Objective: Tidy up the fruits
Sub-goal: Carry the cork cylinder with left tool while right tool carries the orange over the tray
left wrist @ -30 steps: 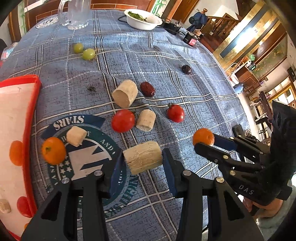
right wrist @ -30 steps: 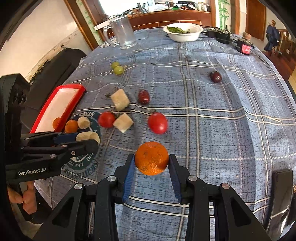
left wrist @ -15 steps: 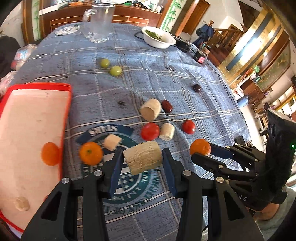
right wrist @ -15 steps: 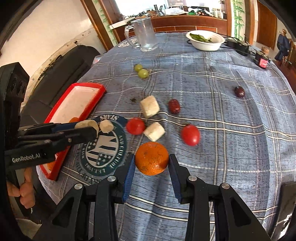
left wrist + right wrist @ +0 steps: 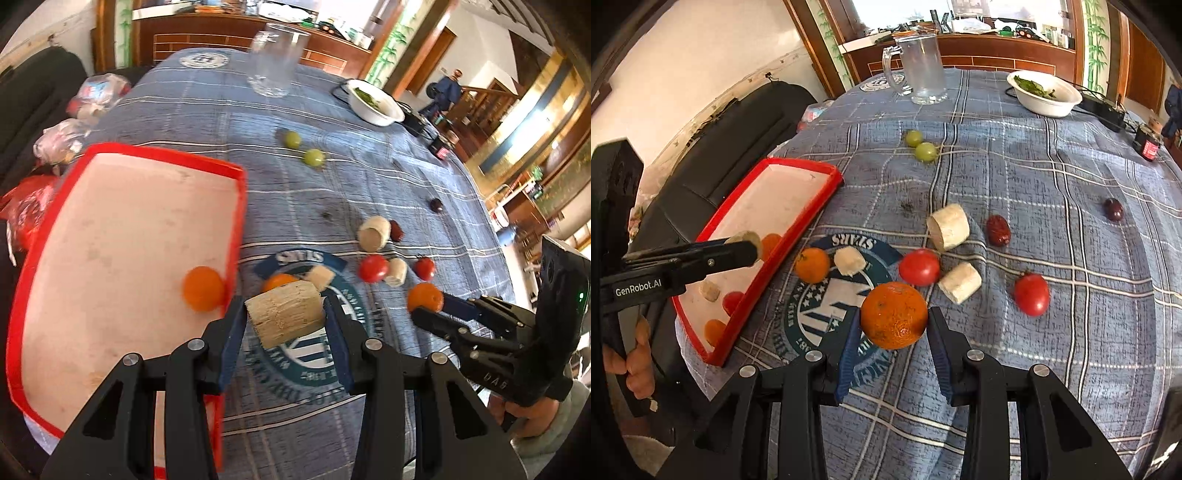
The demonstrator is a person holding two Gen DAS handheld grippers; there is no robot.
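Observation:
My left gripper [image 5: 284, 314] is shut on a pale sugarcane piece [image 5: 285, 313] and holds it above the right rim of the red tray [image 5: 236, 206]. My right gripper [image 5: 892, 325] is shut on an orange [image 5: 894, 314] above the blue tablecloth. The tray [image 5: 812, 214] holds an orange [image 5: 203, 293], a small tomato [image 5: 733, 301] and a cane bit [image 5: 709, 290]. On the cloth lie another orange [image 5: 812, 264], two tomatoes [image 5: 919, 266] [image 5: 1031, 294], several cane pieces [image 5: 948, 226], a red date [image 5: 998, 230], a dark grape [image 5: 1113, 209] and two green grapes [image 5: 925, 151].
A glass mug [image 5: 923, 70] and a white bowl of greens [image 5: 1045, 94] stand at the far side. A black device [image 5: 1102, 109] and a small jar [image 5: 1148, 146] sit at the far right. A dark sofa [image 5: 713, 136] lies beyond the table's left edge.
My left gripper has carried the sugarcane piece left, from over the cloth's emblem to the tray's rim. My right gripper has followed leftward with the orange.

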